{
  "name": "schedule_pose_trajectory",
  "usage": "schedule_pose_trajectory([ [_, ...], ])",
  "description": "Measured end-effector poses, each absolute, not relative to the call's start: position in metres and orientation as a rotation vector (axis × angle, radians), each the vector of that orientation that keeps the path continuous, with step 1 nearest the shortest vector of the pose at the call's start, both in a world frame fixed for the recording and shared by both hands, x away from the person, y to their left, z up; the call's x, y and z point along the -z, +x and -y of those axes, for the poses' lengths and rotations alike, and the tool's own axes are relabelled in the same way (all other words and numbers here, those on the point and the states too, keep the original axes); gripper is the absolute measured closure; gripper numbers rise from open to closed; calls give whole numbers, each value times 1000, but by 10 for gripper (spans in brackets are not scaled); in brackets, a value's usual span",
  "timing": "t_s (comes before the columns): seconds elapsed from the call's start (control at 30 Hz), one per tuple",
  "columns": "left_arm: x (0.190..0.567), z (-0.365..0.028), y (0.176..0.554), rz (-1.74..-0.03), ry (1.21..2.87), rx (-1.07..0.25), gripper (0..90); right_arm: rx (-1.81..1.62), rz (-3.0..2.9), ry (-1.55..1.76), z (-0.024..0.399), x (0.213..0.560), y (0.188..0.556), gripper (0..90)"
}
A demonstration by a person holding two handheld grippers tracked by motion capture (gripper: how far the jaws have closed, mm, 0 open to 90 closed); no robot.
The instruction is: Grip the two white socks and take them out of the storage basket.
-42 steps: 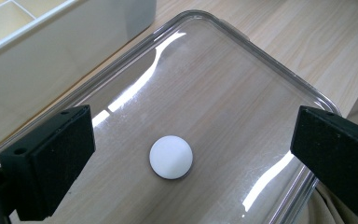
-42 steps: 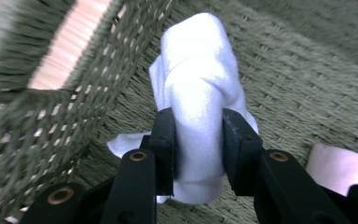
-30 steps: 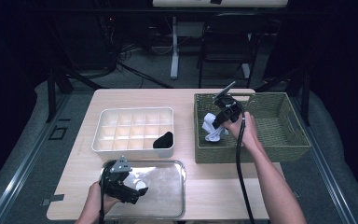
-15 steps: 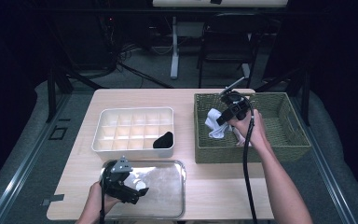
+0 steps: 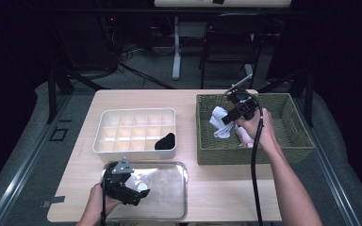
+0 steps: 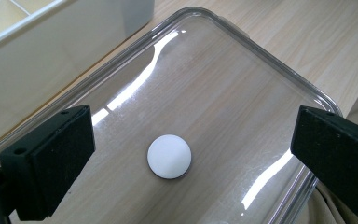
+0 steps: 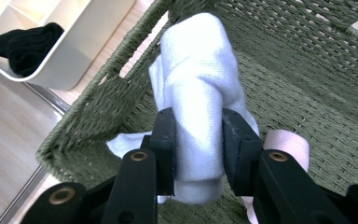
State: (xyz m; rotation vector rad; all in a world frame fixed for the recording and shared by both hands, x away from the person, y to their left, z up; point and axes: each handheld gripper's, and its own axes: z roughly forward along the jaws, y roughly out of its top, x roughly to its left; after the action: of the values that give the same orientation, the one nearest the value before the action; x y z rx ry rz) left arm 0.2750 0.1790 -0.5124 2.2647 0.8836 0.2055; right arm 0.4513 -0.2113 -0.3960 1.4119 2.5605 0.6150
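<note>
Gripping a rolled white sock (image 7: 196, 84) mid-bundle with the right gripper (image 7: 198, 144), jaws squeezing in on both sides, just above the floor of the woven basket (image 5: 207, 150) near its left wall. Looking soft, light and compressible, likely sagging or unrolling if pinched at an end; holding across the thick middle seems safest. Hovering the left gripper (image 6: 191, 154) wide open, holding nothing, over a clear tray (image 6: 242, 65) beside the basket.

Overhead forward-down; gripper views close — tray (image 5: 179, 197) shared

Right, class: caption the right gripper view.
Right hand-held gripper clamps a white sock above the green wicker basket.
</note>
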Motion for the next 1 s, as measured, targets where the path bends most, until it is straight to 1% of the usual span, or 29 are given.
schedule_pose_trajectory([
  [0.17, 513, -179, 275, -883, 2266, -203, 0, -632, -2551, 1400, 212, 387, 444, 687],
  [0.3, 514, -178, 276, -881, 2273, -199, 0, -648, -2552, 1356, 212, 376, 433, 687],
  [0.6, 514, -178, 276, -879, 2278, -202, 0, -688, -2561, 1313, 210, 364, 408, 686],
  [0.83, 514, -178, 276, -883, 2275, -207, 0, -748, -2563, 1293, 210, 364, 389, 686],
  [1.0, 513, -177, 276, -885, 2273, -209, 0, -773, -2585, 1233, 206, 368, 364, 686],
])
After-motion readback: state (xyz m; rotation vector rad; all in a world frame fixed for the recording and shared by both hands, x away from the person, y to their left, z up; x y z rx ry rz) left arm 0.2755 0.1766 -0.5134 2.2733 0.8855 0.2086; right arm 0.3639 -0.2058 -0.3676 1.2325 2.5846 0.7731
